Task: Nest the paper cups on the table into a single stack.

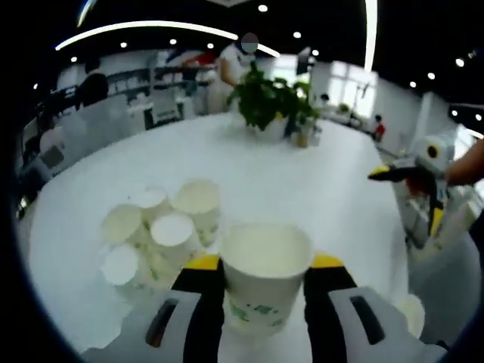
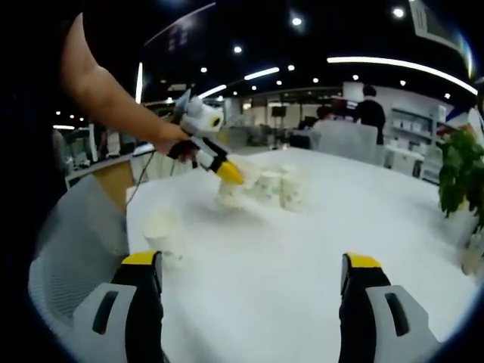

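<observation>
Left tool (image 1: 265, 274): jaws clamped on one upright paper cup (image 1: 265, 283), held at the near edge of the white bench (image 1: 318, 189). Cup cluster (image 1: 162, 231): several upright paper cups, standing together just left of the held cup. Right tool (image 2: 253, 272): jaws wide apart, holding nothing, above the bench. Lone cup (image 2: 165, 234): stands near the right tool's left jaw. Potted plant (image 1: 268, 102): far side of bench.
</observation>
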The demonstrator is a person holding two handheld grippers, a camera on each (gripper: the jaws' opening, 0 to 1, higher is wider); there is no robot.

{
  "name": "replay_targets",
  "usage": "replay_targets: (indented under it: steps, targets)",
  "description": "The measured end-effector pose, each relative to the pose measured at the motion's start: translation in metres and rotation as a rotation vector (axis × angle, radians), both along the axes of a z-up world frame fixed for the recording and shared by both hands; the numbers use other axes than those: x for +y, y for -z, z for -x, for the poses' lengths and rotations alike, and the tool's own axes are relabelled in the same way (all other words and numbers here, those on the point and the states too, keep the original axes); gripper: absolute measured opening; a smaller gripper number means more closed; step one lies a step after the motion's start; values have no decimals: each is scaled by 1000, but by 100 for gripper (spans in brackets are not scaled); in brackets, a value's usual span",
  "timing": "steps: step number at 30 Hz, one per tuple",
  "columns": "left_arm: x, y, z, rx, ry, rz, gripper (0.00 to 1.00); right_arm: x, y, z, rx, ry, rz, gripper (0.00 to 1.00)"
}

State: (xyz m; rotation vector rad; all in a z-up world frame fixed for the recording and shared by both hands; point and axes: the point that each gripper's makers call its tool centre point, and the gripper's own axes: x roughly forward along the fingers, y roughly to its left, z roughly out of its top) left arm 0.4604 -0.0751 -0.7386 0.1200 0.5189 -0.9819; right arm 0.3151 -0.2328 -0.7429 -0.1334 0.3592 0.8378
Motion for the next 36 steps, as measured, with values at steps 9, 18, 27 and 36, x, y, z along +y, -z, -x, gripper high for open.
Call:
replay_targets:
  steps: [9,18,27,36]
  targets:
    - [6,-53,-17,-98,-86,141,39,4,-3,-2,-4,-10,3,97]
    - [12,-72,-18,-130,-103,172,38,6,-3,-4,-12,0,-4,98]
    - [5,-84,-5,-150,-85,181,38,7,-4,-1,-18,9,2,100]
    - [-4,-95,14,-180,-43,183,38,3,-9,-5,-7,39,-20,100]
